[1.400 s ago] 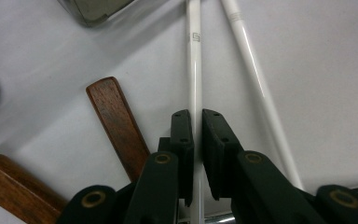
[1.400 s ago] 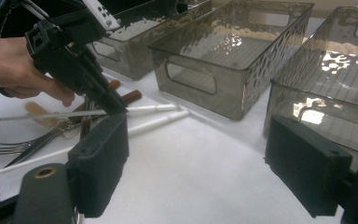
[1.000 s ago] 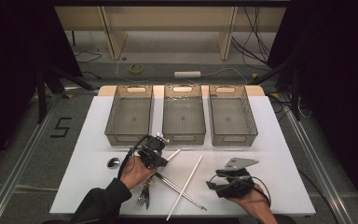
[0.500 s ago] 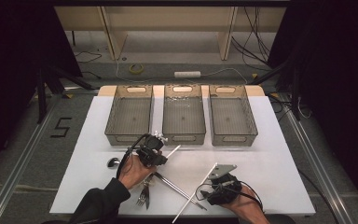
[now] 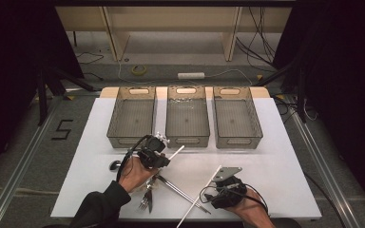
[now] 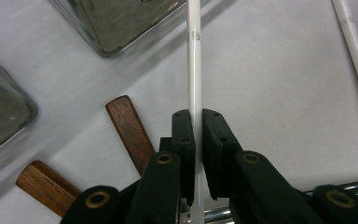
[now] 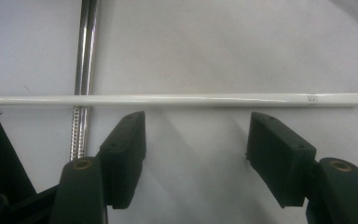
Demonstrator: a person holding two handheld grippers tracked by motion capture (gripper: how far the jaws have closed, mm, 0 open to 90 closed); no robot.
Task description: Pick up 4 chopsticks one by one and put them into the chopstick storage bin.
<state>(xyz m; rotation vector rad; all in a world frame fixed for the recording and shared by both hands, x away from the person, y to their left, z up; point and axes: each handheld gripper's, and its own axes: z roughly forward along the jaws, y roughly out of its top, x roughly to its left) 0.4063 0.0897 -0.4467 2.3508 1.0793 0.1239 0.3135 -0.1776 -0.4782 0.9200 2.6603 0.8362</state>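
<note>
Your left gripper [image 6: 195, 140] is clenched on a white chopstick [image 6: 194, 70], held above the counter [image 5: 285, 156] just in front of the trays [image 5: 186, 118]. Your right gripper [image 7: 196, 140] has just been opening; its jaws stand spread with nothing between them, and the second white chopstick [image 7: 177, 99] lies flat on the counter just beyond the pads, crossing a pair of metal chopsticks [image 7: 85, 70]. You look mid-pickup of that second stick: next, push forward so the jaws straddle it, then close.
</note>
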